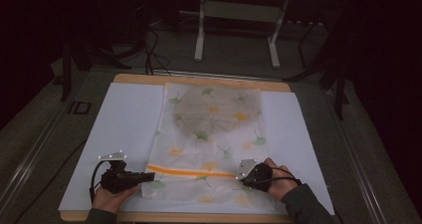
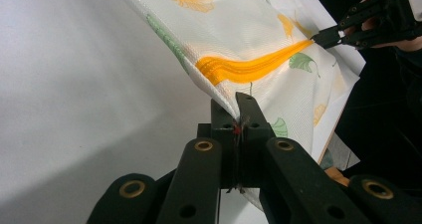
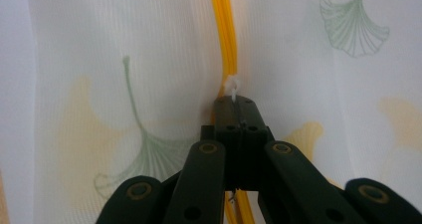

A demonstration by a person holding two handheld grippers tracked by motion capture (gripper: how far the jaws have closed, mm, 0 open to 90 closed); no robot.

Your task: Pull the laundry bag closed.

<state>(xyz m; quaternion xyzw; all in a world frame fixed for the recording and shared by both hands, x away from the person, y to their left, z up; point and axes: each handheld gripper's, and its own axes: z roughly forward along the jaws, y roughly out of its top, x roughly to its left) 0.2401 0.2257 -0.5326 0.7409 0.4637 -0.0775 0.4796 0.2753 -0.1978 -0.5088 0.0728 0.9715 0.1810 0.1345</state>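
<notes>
My left gripper pinches the leaf-printed mesh bag at its edge, my right gripper clamps its orange zipper; the bag lies mid-table, reaching the near edge, with no readable writing

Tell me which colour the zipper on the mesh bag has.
Orange; the zipper shows best in the right gripper view, crossing the white mesh bag.

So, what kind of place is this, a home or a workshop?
Probably a lab or workshop, not a home. A wooden table covered with white paper stands on grey floor, loose cables trail behind it, and a metal stand stands in the dark background.
</notes>
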